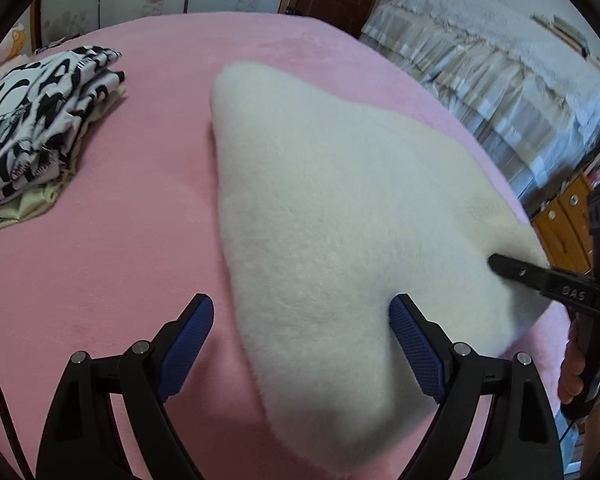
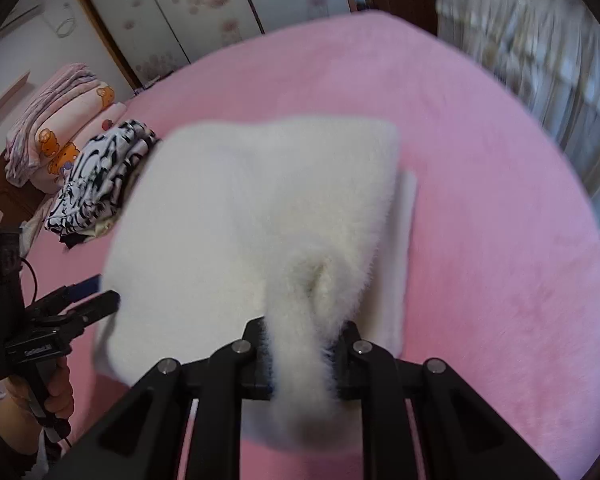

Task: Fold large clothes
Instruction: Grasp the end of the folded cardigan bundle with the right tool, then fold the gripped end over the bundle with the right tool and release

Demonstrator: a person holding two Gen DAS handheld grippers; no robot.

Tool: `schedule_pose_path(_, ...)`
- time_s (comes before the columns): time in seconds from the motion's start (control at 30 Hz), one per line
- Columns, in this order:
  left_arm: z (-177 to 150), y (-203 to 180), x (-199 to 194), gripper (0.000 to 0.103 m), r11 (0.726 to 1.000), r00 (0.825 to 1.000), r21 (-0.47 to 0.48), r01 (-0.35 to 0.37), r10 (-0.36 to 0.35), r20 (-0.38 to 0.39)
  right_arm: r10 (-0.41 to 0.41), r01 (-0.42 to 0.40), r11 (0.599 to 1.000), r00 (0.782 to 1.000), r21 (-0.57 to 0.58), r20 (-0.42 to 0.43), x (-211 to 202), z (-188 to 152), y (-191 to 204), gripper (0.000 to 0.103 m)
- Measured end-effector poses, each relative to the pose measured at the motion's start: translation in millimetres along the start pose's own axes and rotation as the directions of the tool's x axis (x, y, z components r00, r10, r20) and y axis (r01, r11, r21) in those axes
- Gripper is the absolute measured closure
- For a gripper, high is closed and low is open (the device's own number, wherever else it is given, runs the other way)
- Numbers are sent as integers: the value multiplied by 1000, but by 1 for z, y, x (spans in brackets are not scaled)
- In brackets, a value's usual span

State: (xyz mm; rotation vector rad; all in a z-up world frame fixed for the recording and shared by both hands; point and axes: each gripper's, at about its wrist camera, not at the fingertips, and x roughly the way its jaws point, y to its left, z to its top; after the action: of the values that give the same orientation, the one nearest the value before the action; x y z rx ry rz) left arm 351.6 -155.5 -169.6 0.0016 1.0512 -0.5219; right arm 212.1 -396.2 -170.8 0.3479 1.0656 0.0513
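Sweater apparently folded on bed — right gripper pinching an edge, left gripper wide open; final fold left.

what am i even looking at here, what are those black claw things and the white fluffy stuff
These are two hand-held grasping tools, one in each of a person's hands, each with a fisheye camera looking along its two fingers. One picture comes from the left tool, whose blue-padded fingers stand open over the edge of a white fluffy garment. The other comes from the right tool, which is shut on a bunched fold of that garment. Everything lies on a bed with a pink blanket. At the far left sits a pile of folded black-and-white patterned clothes. Each view also catches the other tool at its edge.
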Motion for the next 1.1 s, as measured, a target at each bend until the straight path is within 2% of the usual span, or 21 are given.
schedule_pose_path(0.07,-4,-5,9,13,1000,1000,11,-10,11,-21,45,-45,997,999,60,2,12,-7,-11,86)
schedule_pose_path(0.17,-4,-10,7,13,999,1000,28,-15,16,-20,121,-121,985,993,125,9,6,-7,-18,81)
schedule_pose_path(0.27,2,-10,1,13,999,999,49,-7,9,-35,118,-117,985,993,125,-3,-9,-2,-16,74)
schedule_pose_path(0.37,14,-5,-9,13,999,999,46,23,-21,-32,121,-126,985,991,116,57,-31,8,-14,53)
schedule_pose_path(0.43,27,3,-14,13,999,999,23,35,-35,-9,99,-113,986,988,119,123,-41,24,-15,33)
schedule_pose_path(0.47,34,8,-15,13,999,999,7,36,-36,-2,73,-90,989,987,118,143,-42,32,-15,30)
schedule_pose_path(0.57,56,24,-9,13,998,999,-56,33,-33,9,6,-26,992,989,127,149,-23,61,-16,29)
schedule_pose_path(0.67,80,44,8,13,992,1000,-128,22,-23,-5,-54,38,989,993,140,107,11,87,-18,29)
schedule_pose_path(0.7,85,48,15,13,989,999,-145,31,-34,-16,-75,62,988,993,141,89,23,92,-19,30)
schedule_pose_path(0.77,95,58,28,13,980,996,-186,69,-77,-35,-83,77,989,996,128,44,39,96,-26,47)
schedule_pose_path(0.8,98,60,34,13,976,995,-202,84,-93,-36,-44,42,992,999,116,13,45,97,-27,70)
schedule_pose_path(0.87,102,62,41,15,969,993,-227,97,-108,-38,-90,88,994,995,71,37,39,97,-22,83)
schedule_pose_path(0.9,105,61,41,18,969,993,-226,101,-110,-30,-99,95,994,992,47,76,27,95,-18,89)
schedule_pose_path(0.93,106,57,39,23,973,994,-207,105,-112,-20,-95,91,995,988,41,122,14,94,-16,91)
schedule_pose_path(1.0,105,46,38,25,984,996,-153,93,-93,7,-101,92,994,976,52,192,-1,89,-21,92)
schedule_pose_path(1.03,104,42,40,25,988,997,-132,80,-79,13,-98,87,994,980,67,175,5,87,-27,92)
schedule_pose_path(1.1,102,39,51,24,990,998,-131,59,-61,-8,-97,89,991,992,98,80,33,86,-42,90)
